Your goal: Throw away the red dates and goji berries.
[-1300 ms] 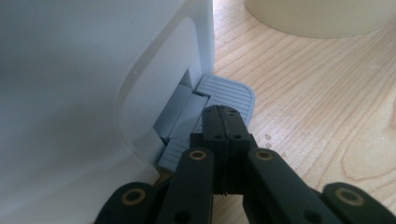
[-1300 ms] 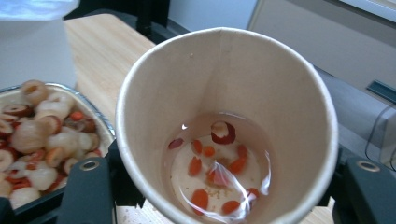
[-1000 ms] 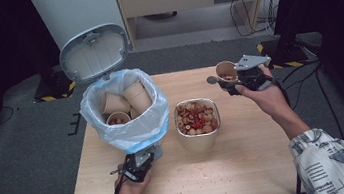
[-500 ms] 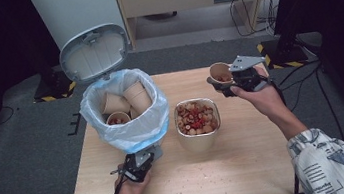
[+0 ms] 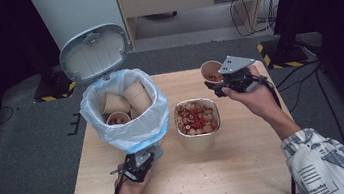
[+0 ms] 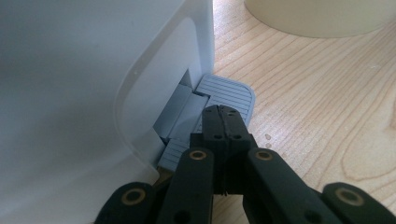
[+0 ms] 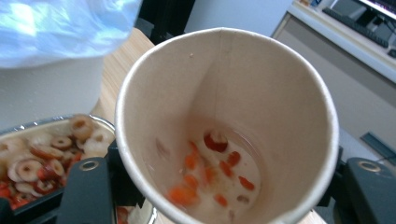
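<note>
My right gripper (image 5: 214, 84) is shut on a brown paper cup (image 5: 211, 70), held tilted in the air over the table's far right, just behind the foil container (image 5: 200, 141). In the right gripper view the paper cup (image 7: 224, 116) sits between the jaws, with a few red and orange food bits at its bottom. My left gripper (image 5: 138, 166) is shut and rests at the foot of the white pedal bin (image 5: 137, 132). Its closed tip (image 6: 224, 114) lies on the grey pedal (image 6: 231, 91). The bin's lid (image 5: 95, 52) stands up, and several paper cups (image 5: 125, 102) lie inside.
The foil container holds sliced dried fruit (image 5: 195, 116). A blue-white bag (image 5: 154, 114) lines the bin and hangs over its rim. Bare wood (image 5: 230, 175) runs along the table's front. Cables (image 5: 303, 72) trail off the right side.
My right gripper has carried the paper cup leftward and a little up, closer to the foil container. The left gripper has stayed on the pedal.
</note>
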{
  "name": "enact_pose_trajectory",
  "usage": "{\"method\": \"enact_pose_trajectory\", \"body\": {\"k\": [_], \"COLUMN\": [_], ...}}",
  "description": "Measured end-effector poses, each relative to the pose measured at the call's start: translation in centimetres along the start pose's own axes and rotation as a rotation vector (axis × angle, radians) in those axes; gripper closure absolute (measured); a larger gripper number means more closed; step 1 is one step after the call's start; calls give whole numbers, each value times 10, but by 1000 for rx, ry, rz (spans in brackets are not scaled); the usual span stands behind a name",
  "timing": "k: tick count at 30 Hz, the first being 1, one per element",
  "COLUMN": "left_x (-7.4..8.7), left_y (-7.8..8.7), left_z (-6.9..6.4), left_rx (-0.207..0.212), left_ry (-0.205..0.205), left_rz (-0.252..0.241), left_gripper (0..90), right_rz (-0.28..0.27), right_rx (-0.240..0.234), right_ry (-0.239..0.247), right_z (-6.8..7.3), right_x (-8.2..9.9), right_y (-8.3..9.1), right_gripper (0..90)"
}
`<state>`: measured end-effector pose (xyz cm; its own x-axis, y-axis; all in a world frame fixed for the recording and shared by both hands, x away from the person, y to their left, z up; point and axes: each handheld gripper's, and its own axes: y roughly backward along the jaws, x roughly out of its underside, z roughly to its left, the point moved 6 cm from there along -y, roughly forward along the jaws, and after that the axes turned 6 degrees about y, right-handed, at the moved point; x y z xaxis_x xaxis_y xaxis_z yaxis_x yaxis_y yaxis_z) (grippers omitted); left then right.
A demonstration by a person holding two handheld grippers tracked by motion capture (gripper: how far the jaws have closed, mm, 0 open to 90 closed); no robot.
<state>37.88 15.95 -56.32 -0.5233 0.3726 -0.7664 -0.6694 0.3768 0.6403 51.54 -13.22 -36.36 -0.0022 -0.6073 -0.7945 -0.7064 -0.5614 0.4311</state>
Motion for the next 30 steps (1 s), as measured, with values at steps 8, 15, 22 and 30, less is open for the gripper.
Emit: {"method": "enact_pose_trajectory", "body": {"k": [8,15,22,30], "left_x": [0,0,0,0], "left_y": [0,0,0,0], "left_z": [0,0,0,0], "left_rx": [-3,-1,-1,0], "left_ry": [-1,0,1,2], "left_rz": [0,1,0,0], "left_gripper": [898,898,898,898], "right_rz": [-14,-11,5,16], "right_rx": [3,1,48,57], "right_ry": [37,67,159,222], "right_z": [4,7,14,18], "right_x": [-10,-12,-14,-19], "right_y": [3,5,6,4], "right_gripper": [332,332,332,331]}}
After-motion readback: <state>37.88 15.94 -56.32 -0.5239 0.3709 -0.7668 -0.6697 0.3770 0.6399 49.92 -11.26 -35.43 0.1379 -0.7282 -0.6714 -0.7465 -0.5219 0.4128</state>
